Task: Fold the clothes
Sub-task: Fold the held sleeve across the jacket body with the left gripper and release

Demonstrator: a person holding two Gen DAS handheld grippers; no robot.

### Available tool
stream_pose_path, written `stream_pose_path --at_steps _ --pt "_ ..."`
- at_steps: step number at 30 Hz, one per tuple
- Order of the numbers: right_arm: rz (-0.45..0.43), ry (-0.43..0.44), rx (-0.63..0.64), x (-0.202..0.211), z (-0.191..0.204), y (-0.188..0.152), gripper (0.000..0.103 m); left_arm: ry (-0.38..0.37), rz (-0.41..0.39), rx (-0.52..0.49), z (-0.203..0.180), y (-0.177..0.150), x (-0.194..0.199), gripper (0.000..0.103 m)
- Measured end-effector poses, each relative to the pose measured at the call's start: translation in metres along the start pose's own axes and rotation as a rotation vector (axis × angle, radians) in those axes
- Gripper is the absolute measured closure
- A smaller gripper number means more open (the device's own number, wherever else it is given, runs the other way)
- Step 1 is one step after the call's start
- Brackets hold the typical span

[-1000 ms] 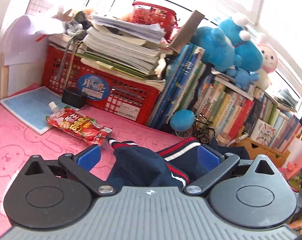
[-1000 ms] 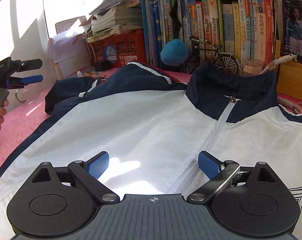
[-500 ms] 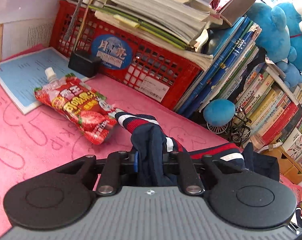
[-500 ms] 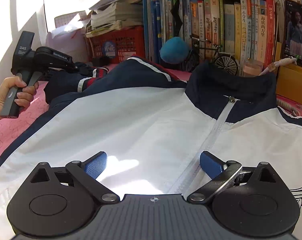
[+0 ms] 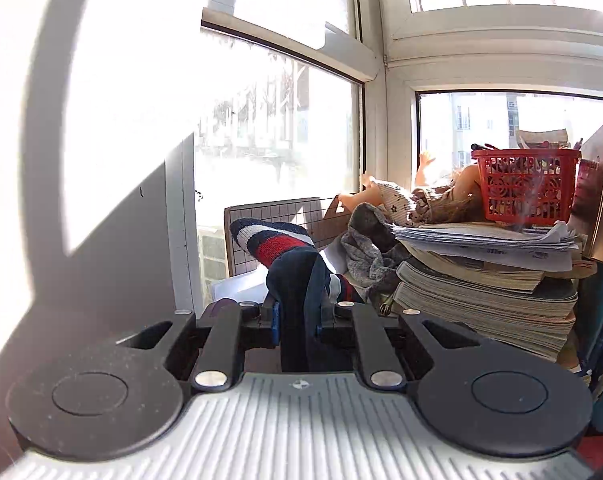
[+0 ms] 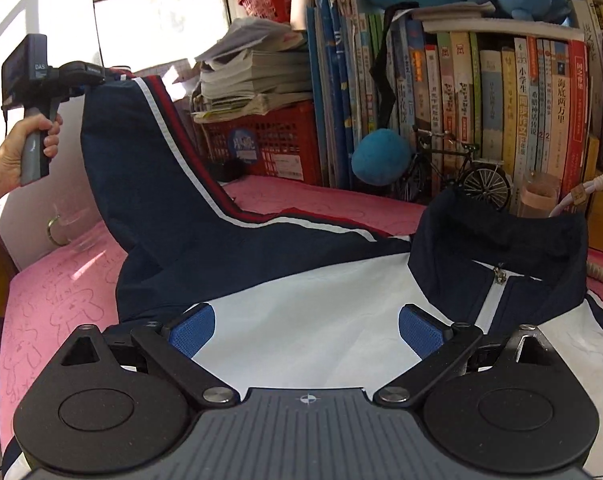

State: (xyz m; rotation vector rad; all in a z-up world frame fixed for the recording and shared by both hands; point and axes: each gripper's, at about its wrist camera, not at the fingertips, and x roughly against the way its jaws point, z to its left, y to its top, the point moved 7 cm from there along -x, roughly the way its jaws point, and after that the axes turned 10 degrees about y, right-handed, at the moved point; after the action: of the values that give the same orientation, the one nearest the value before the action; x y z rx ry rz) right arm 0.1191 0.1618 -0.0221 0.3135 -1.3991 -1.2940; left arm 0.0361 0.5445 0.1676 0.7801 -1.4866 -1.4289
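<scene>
Here we work on a pink mat (image 6: 61, 304) covering the table, with bright windows (image 5: 277, 128) on the left and, to the right, a red crate (image 6: 273, 140) under stacked papers (image 6: 253, 76), then a row of upright books (image 6: 501, 112) with a blue plush ball (image 6: 379, 156) and a small model bicycle (image 6: 457, 168) in front. At the far left our hand (image 6: 25, 152) grips the left gripper (image 5: 297, 316), whose jaws are clamped on the striped cuff (image 5: 273, 240) of the sleeve (image 6: 149, 152), lifting it clear of the mat. The sleeve hangs taut, navy with white and red stripes, down to the jacket (image 6: 301, 304), which lies flat, zipped, its front white and its collar (image 6: 497, 236) navy. The right gripper (image 6: 305, 332) hovers over the white chest with its jaws wide apart and nothing between them. Bare mat shows left of the jacket, up to the table's left edge; behind, clutter sits close to the collar.
</scene>
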Motion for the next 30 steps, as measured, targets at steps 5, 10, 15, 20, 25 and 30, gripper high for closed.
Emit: stream_pose_path --at_steps 5,10,15,20,25,30 --pt "0.073 0.043 -0.043 -0.068 0.011 0.028 0.039 0.140 0.132 -0.084 0.006 -0.032 -0.034 0.088" --pt "0.137 0.013 0.015 -0.132 0.033 0.025 0.045 0.173 0.175 -0.247 -0.008 -0.070 -0.044 0.079" --pt "0.133 -0.020 0.136 -0.163 0.059 0.027 0.039 0.215 0.209 -0.305 -0.009 -0.085 -0.049 0.019" --pt "0.112 -0.014 0.122 -0.169 0.064 0.027 0.029 0.204 0.116 -0.316 -0.010 -0.065 -0.029 0.005" --pt "0.096 0.027 0.074 -0.157 0.059 0.027 0.029 -0.150 0.093 -0.255 -0.024 -0.054 0.018 0.005" --pt "0.064 0.068 -0.014 -0.124 0.041 0.026 0.029 -0.364 0.156 -0.392 -0.045 -0.115 0.057 0.005"
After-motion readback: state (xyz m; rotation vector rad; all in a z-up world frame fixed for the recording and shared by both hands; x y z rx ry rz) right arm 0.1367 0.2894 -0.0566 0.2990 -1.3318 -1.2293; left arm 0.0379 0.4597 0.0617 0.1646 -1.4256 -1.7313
